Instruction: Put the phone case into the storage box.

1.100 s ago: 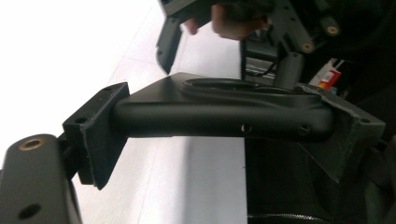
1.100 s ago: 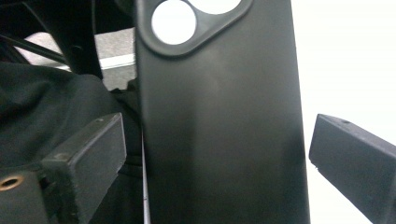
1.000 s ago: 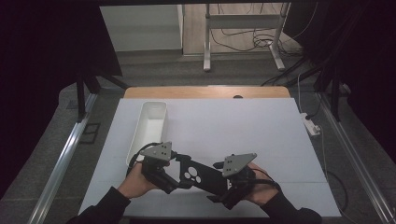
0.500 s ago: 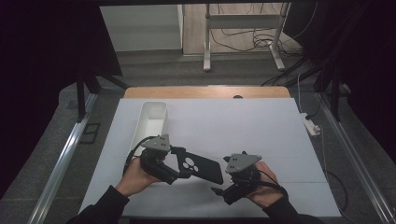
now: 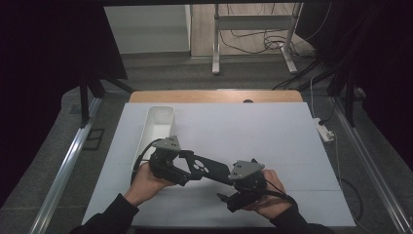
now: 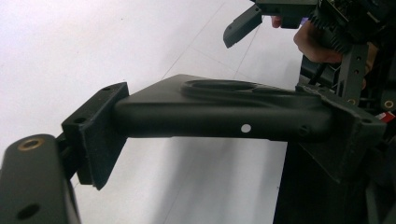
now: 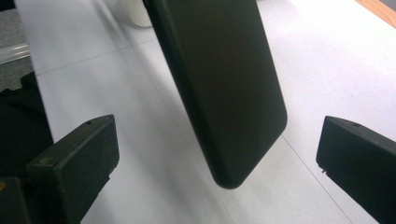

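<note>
While gripped: one black phone case (image 5: 207,168), one white bin (image 5: 157,127)

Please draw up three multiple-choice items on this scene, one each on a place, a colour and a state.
1. Where does the long white plastic tray stand on the white table?
A. at its right edge
B. on its left part, beyond the left gripper
C. between the two grippers

2. What colour is the flat phone case that is being handled?
A. black
B. red
C. white

3. How do the right gripper's jaws stand?
A. closed on the case
B. closed on the tray
C. open, apart from the case's rounded end

Answers:
1 B: the high view shows the tray left of centre, farther up the table than the left gripper.
2 A: the case is black in both gripper views.
3 C: in the right gripper view both jaws of the right gripper stand clear of the case.
</note>
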`<control>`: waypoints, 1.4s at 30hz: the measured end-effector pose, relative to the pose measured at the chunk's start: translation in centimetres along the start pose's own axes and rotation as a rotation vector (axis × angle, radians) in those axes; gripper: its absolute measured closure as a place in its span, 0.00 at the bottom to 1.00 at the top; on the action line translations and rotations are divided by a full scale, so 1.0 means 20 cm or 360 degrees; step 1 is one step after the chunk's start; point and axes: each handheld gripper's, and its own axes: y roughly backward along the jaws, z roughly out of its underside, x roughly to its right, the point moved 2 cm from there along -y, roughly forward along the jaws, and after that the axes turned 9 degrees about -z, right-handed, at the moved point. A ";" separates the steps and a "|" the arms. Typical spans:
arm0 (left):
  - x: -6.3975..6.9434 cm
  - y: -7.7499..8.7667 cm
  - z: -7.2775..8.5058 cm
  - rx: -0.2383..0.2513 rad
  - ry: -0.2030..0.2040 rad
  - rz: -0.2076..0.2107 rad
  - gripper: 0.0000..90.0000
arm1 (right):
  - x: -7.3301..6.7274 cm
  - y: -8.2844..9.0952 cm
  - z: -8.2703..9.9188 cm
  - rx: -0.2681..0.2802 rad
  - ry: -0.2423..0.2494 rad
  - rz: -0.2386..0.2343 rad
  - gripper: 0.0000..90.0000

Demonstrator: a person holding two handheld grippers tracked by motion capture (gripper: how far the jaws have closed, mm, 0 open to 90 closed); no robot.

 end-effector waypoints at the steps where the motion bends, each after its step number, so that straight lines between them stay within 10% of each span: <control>1: 0.00 -0.01 0.00 -0.0007 0.0011 0.0000 0.17 | 0.00 0.00 0.00 -0.0006 -0.0002 0.0007 0.00; 13: 0.04 -0.04 -0.03 -0.0030 0.0071 0.0018 0.17 | 0.02 -0.06 0.00 -0.0045 -0.0035 0.0117 0.20; 42: 0.05 -0.05 -0.06 -0.0030 0.0202 0.0008 0.14 | -0.04 -0.08 -0.02 -0.0066 0.0243 0.0279 0.89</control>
